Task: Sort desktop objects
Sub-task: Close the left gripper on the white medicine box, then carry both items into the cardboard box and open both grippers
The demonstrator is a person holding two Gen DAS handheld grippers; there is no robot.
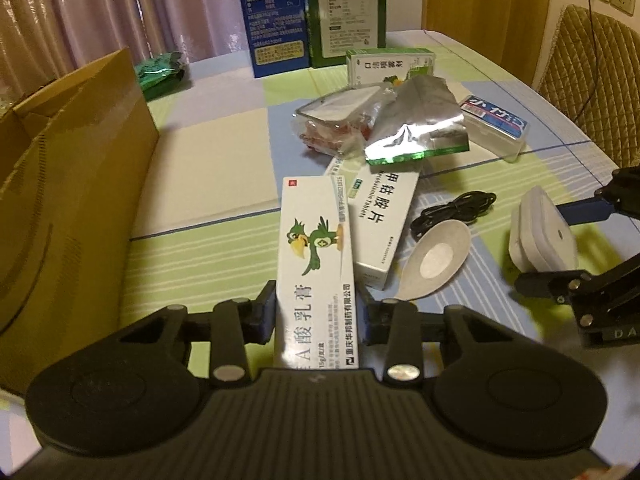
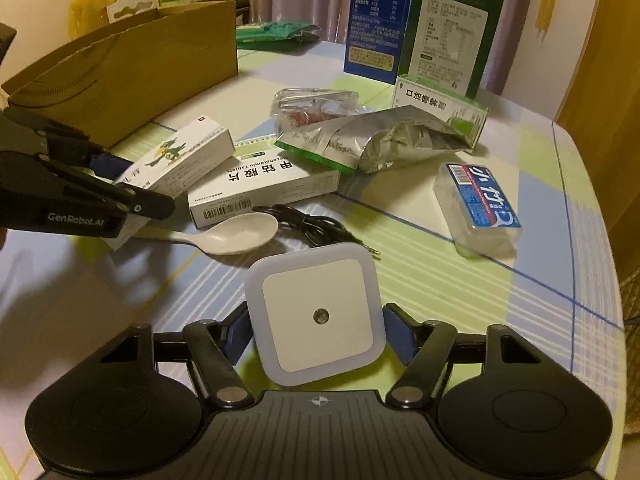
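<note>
While the left tool (image 1: 320, 312) clamps the ointment box (image 1: 316, 256) by its near end, the right tool (image 2: 316, 332) pinches the square night light (image 2: 316, 316) across its sides, both just above the surface (image 2: 440, 280). Each load probably belongs in the cardboard box (image 1: 72, 184) at the left. The long carton should be lifted level so it clears the tablet box (image 1: 380, 224) and white spoon (image 1: 432, 260), then carried over the cardboard rim before either grip loosens.
</note>
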